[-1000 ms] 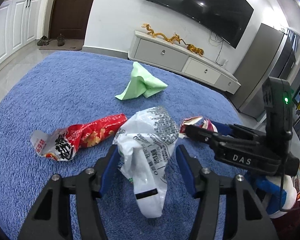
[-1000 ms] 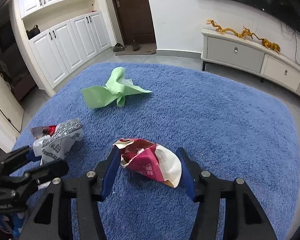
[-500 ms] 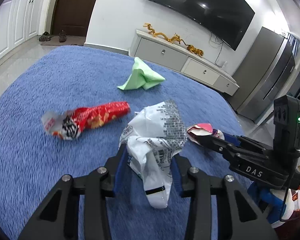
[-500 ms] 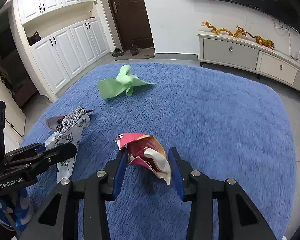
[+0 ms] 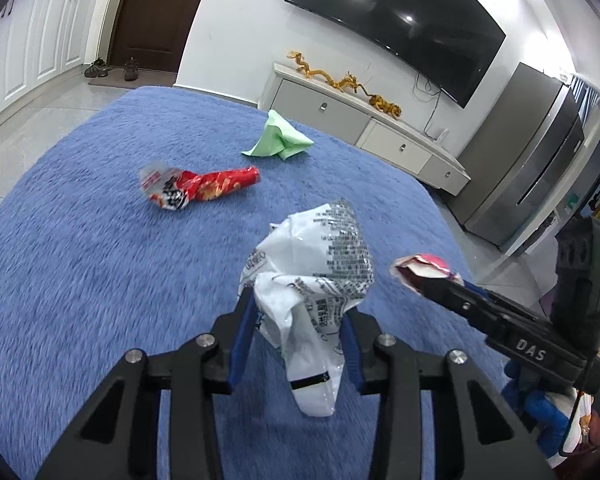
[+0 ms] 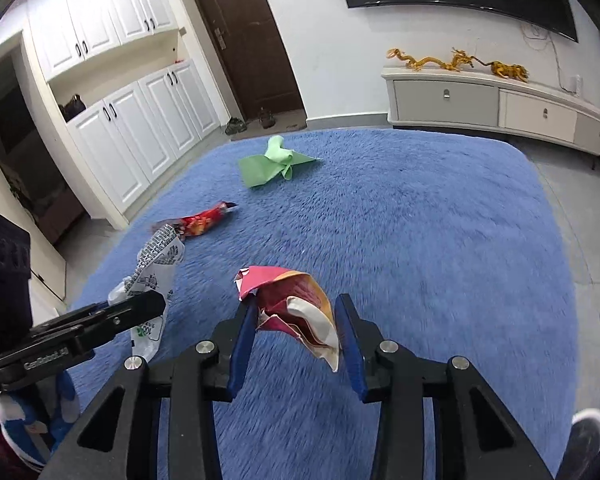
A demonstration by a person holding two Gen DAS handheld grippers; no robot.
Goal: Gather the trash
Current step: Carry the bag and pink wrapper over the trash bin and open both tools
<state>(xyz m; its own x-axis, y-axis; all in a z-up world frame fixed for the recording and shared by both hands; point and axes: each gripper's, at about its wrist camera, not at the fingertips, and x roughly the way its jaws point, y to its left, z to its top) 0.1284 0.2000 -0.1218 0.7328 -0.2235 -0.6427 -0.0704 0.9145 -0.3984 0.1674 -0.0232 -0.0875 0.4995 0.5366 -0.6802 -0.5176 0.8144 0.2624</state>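
Crinkled white plastic film, printed with dark text, fills the left hand-held gripper (image 5: 298, 330): its blue pads are pinched onto the middle of a white wrapper (image 5: 308, 280), which hangs clear of the blue rug (image 5: 80, 280) with a loose tail drooping below the jaws. The right hand-held gripper (image 6: 296, 336) is likewise closed on a crumpled pink-and-maroon wrapper (image 6: 292, 304), its pale lining curling out beneath, also lifted off the pile. Both pieces look nearly weightless, thin and slick, so I judge they will flutter and could slide out of a light pinch; a grip across the bunched, thickest fold holds better than one on a single flap. Beyond them, towards the rug's middle and left side, lies a twisted red snack bag (image 5: 198, 190), long and narrow, probably best taken at its twisted waist, where the film is gathered. Further on, near the rug's far edge facing the low TV cabinet (image 5: 340, 112), sits a crumpled green paper (image 5: 278, 138), standing up in a soft peak; it looks stiffer than the films and should hold its creases if pinched at that raised fold. No bin shows in either view.
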